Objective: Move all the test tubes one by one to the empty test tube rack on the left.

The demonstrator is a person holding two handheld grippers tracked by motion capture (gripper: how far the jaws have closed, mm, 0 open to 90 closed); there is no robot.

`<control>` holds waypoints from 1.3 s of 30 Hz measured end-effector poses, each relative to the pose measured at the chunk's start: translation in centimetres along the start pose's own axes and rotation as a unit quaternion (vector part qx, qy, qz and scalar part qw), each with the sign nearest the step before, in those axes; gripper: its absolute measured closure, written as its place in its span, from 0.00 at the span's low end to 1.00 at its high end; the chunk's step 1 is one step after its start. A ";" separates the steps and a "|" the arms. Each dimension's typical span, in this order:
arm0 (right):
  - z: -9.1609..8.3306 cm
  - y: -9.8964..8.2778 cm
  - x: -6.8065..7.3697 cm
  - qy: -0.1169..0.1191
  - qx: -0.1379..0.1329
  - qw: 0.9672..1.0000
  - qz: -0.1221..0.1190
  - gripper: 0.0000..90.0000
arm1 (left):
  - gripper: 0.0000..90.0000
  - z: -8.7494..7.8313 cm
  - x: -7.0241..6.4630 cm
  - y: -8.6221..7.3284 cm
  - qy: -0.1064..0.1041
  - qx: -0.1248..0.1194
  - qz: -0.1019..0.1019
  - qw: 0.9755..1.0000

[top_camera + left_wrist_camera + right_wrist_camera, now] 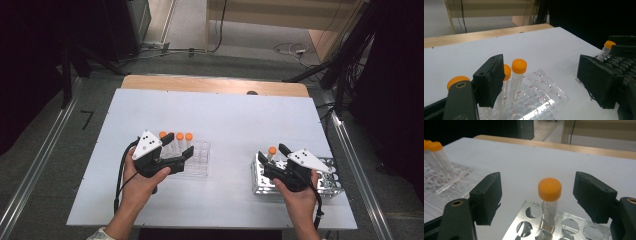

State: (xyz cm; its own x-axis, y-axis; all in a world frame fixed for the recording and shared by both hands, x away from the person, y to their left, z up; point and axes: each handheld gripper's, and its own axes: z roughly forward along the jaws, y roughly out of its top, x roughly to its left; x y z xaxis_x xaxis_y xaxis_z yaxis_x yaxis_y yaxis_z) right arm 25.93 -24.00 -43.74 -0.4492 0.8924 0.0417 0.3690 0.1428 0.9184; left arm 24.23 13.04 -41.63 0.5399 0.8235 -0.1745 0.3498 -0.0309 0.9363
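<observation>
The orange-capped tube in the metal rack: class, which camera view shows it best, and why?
The right gripper view: the tube stands close up between the open right gripper, cap and markings clear. The high view shows it small in the metal rack; the left gripper view shows it far off.

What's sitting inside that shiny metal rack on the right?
One orange-capped tube stands upright in a hole of the metal rack, between the right gripper's open jaws. The holes around it look empty. The hand covers part of the rack in the high view.

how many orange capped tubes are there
5: four stand in the clear rack at about and; one stands in the metal rack. The left tongs may hide others.
</observation>
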 end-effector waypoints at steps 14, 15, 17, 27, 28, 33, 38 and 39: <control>0.8 -1.3 -0.4 -0.028 0.023 0.999 -0.003 0.51 | 0.26 0.1 -0.1 -0.1 -0.002 0.003 0.000 1.000; 0.9 -1.4 -0.4 -0.028 0.023 0.999 -0.004 0.52 | 0.26 0.1 -0.1 -0.1 -0.002 0.003 0.000 1.000; 0.9 -1.5 -0.4 -0.027 0.025 0.999 -0.003 0.55 | 0.26 0.1 -0.1 -0.1 -0.003 0.004 0.000 1.000; 1.2 -1.8 -0.2 -0.026 0.032 0.999 -0.012 0.65 | 0.26 0.1 -0.1 -0.1 -0.002 0.004 0.000 1.000; 1.2 -1.8 -0.2 -0.026 0.032 0.999 -0.012 0.65 | 0.26 0.1 -0.1 -0.1 -0.002 0.005 0.000 1.000; 1.2 -1.9 -0.4 -0.029 0.033 0.999 -0.011 0.70 | 0.26 0.1 -0.1 -0.2 -0.002 0.005 0.000 1.000; 1.3 -1.9 -0.3 -0.031 0.035 0.999 -0.014 0.76 | 0.25 0.2 -0.1 -0.2 -0.003 0.005 0.001 1.000; 1.3 -1.9 -0.4 -0.032 0.035 0.999 -0.013 0.77 | 0.25 0.2 -0.1 -0.2 -0.003 0.005 0.001 1.000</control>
State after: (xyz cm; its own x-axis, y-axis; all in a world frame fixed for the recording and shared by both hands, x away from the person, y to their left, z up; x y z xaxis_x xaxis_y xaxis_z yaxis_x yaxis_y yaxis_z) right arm 26.40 -24.06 -46.02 -0.4068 0.9135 -0.0094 0.4152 0.1941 0.8888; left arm 24.22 12.85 -41.84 0.5456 0.8195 -0.1752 0.3567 -0.0379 0.9335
